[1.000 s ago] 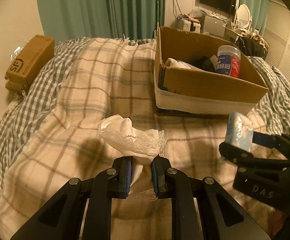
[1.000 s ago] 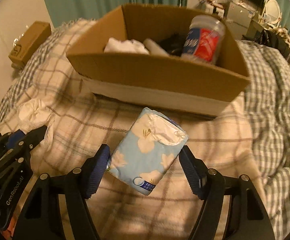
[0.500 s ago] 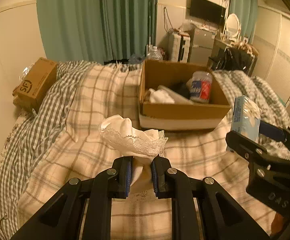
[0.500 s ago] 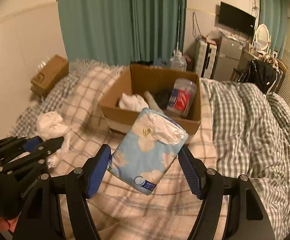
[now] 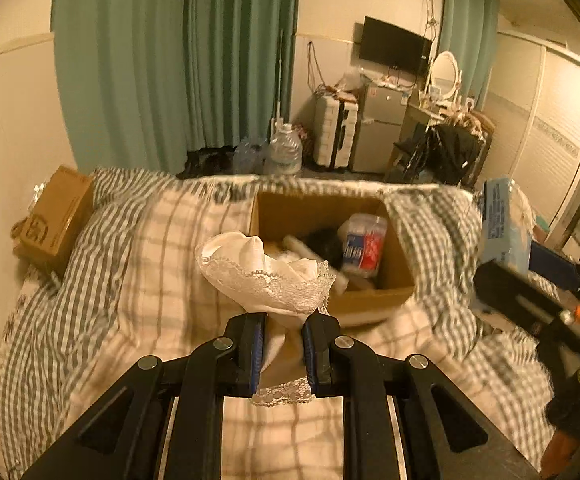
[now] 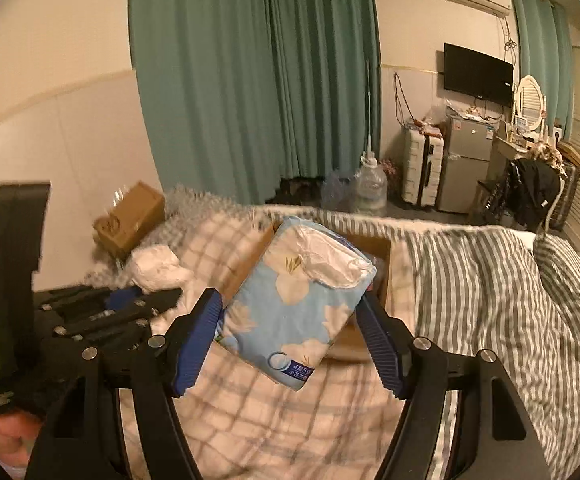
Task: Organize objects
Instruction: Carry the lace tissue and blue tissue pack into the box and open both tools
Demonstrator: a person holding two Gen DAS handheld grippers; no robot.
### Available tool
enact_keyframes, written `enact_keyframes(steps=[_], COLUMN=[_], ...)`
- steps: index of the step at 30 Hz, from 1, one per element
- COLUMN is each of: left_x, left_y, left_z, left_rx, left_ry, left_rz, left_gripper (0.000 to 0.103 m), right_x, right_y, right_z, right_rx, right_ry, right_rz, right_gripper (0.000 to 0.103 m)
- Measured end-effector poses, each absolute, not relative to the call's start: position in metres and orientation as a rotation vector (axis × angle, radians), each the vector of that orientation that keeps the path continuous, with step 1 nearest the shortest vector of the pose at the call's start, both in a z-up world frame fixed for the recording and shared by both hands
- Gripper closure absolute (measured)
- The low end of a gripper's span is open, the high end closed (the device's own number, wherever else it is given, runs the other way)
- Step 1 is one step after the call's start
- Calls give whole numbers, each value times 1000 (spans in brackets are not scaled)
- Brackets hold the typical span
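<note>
While the left view looks into the box [image 5: 394, 276] on the bed [image 5: 161, 240], the right view has it mostly hidden behind the tissue pack [image 6: 296, 304]. Left gripper [image 5: 283, 342] pinches the lace cloth [image 5: 263, 276]; right gripper [image 6: 290, 344], spread wide, clamps the pack, both held above the bed.
</note>
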State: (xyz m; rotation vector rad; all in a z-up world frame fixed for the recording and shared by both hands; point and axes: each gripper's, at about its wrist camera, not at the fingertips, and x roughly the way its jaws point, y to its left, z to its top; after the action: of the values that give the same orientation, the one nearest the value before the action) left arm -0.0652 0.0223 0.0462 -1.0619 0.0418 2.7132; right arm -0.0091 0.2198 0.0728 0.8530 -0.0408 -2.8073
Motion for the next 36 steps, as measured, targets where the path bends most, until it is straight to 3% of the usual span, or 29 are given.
enact_keyframes(steps=[7, 12, 22, 31, 36], left_x=[-114, -154, -209, -243, -252], left_y=[41, 56, 69, 78, 83], left_z=[74, 75, 14, -48, -65], left_rx=[-990, -962, -1030, -1155, -1169], left_ry=[37, 38, 68, 104, 93], left_rz=[2728, 2725, 2687, 2663, 2662], left_gripper=[86, 86, 86, 86, 83], right_x=[-62, -101, -182, -224, -232], right_y=[229, 237, 257, 262, 271], right_z=[116, 117, 47, -27, -42], right_rx=[776, 776, 926, 1069, 1052], right_ry=[11, 7, -146, -127, -145], right_rz=[-2853, -2873, -2799, -2778, -2789], right_gripper=[34, 34, 35, 36, 33])
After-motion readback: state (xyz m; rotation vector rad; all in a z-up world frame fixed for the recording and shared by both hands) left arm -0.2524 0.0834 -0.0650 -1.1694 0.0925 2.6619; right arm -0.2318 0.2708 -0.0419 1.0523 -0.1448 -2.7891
